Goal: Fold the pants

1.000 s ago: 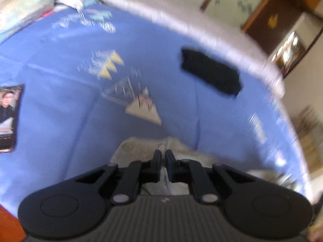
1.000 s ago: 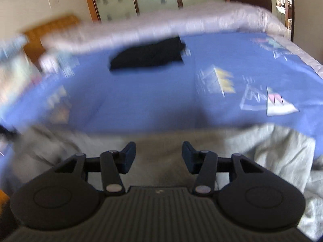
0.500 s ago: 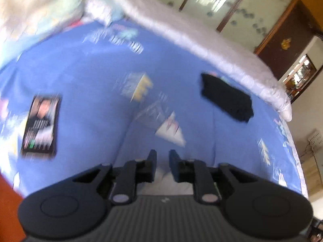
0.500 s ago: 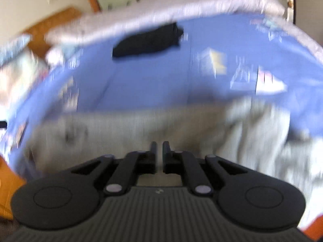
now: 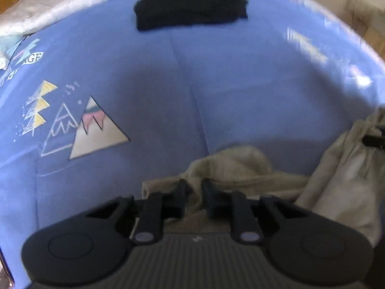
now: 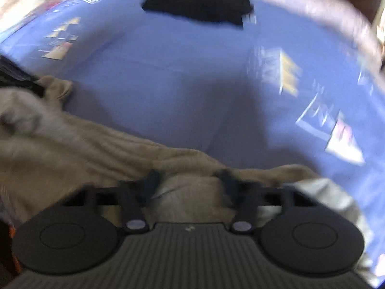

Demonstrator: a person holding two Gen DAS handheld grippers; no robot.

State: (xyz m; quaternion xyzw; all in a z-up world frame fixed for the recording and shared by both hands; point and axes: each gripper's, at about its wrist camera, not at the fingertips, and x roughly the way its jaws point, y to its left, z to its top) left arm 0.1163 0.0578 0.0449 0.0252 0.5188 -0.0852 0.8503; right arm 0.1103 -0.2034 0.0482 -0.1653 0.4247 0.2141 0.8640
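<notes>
My left claw [image 5: 194, 193] is closing with a fold of the beige pants [image 5: 231, 168] between its fingers. My right claw [image 6: 190, 180], blurred, stands spread and closing over the same pants, which lie crumpled on the blue bedsheet [image 5: 240, 84], well short of the black garment [image 5: 191, 6].

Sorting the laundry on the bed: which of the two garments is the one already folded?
The black garment at the far edge of the blue bedsheet lies as a flat, neat rectangle. The beige pants near the claws are crumpled.
</notes>
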